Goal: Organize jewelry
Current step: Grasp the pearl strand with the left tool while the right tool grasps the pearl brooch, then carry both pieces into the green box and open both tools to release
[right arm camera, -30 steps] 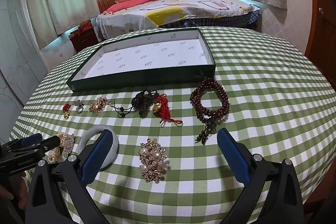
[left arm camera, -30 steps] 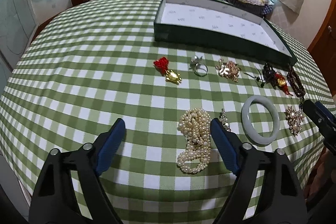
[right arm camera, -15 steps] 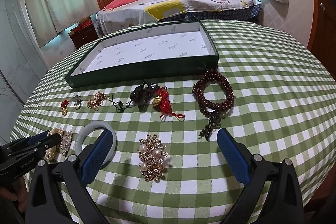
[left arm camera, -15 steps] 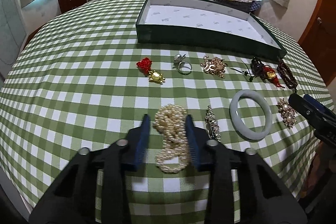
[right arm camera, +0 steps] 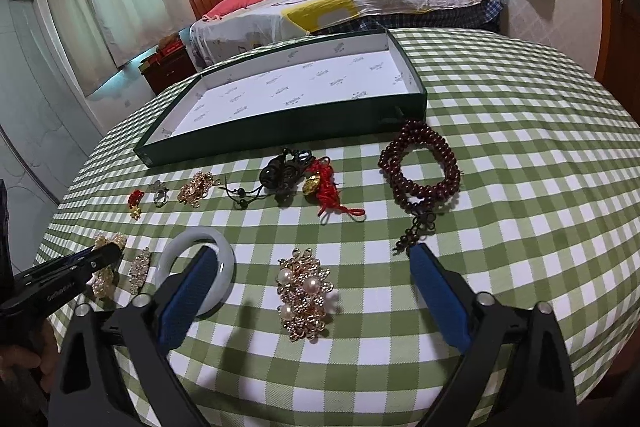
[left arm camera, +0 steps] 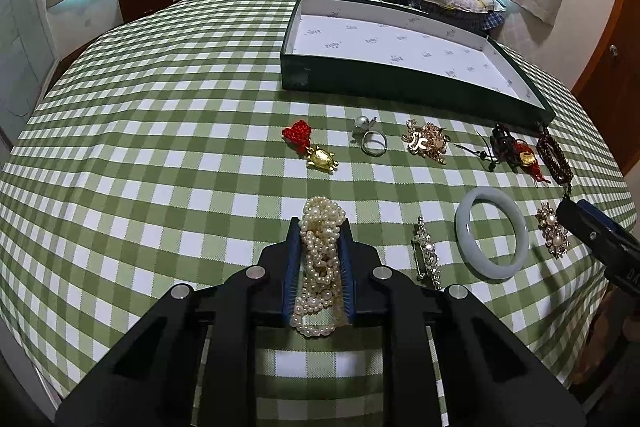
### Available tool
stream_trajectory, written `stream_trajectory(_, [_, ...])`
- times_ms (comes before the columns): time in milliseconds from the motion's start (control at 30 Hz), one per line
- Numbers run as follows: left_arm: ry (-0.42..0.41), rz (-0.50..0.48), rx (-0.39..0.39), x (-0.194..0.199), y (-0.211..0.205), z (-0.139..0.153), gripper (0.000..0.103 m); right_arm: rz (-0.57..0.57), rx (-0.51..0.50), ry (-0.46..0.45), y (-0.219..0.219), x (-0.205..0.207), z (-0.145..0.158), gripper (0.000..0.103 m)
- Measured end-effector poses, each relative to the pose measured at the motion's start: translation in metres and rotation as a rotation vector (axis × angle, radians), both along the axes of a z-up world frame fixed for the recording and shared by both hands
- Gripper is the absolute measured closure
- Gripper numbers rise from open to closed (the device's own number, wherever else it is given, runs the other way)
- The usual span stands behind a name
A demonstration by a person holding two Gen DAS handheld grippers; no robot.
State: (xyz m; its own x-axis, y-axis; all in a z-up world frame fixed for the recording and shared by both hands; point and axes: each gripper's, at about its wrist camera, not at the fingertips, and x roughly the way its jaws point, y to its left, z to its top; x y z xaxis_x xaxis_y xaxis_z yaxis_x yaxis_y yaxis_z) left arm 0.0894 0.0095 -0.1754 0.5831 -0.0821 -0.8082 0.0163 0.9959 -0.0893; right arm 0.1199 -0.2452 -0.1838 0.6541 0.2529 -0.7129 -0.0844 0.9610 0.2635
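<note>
Here the left gripper has its two blue pads pressed onto the pearl necklace, which lies bunched between them on the green checked tablecloth; the top of the bunch sticks out past the fingertips. Just to the right of it lies a small rhinestone brooch, then the pale jade bangle. Further away, in a row, are a red knot with a gold turtle charm, a silver ring and a gold filigree piece. Behind this row stands the dark green tray with a white printed lining.

The right gripper is spread wide above the cloth and holds nothing. Between its fingers lies a gold brooch with pearls. The dark red bead bracelet is beyond the right finger, near the tray's corner.
</note>
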Motion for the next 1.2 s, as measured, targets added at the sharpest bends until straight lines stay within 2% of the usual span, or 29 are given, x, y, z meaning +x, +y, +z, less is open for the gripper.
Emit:
stream_trajectory(33, [0.000,-0.001,-0.001,0.000,0.001,0.000,0.085,0.010,0.005,0.006,0.001,0.000,-0.001,0.041])
stream_trajectory(67, [0.001,-0.001,-0.001,0.000,0.001,0.000,0.085,0.017,0.008,0.015,0.002,0.000,-0.002,0.046])
stream_trajectory(367, [-0.001,0.008,-0.015,0.001,0.003,0.001,0.085,0.068,-0.012,0.039,0.011,-0.005,-0.003,0.054])
stream_trajectory(467, [-0.003,0.010,-0.016,0.000,0.004,0.002,0.085,0.073,-0.022,0.050,0.012,-0.006,-0.006,0.062])
stream_trajectory(567, [-0.005,0.013,-0.018,0.000,0.004,0.003,0.085,0.077,-0.023,0.056,0.012,-0.008,-0.007,0.079])
stream_trajectory(1200, [-0.054,0.022,-0.035,0.002,0.010,0.018,0.085,0.081,-0.020,0.002,0.012,-0.008,0.008,0.083])
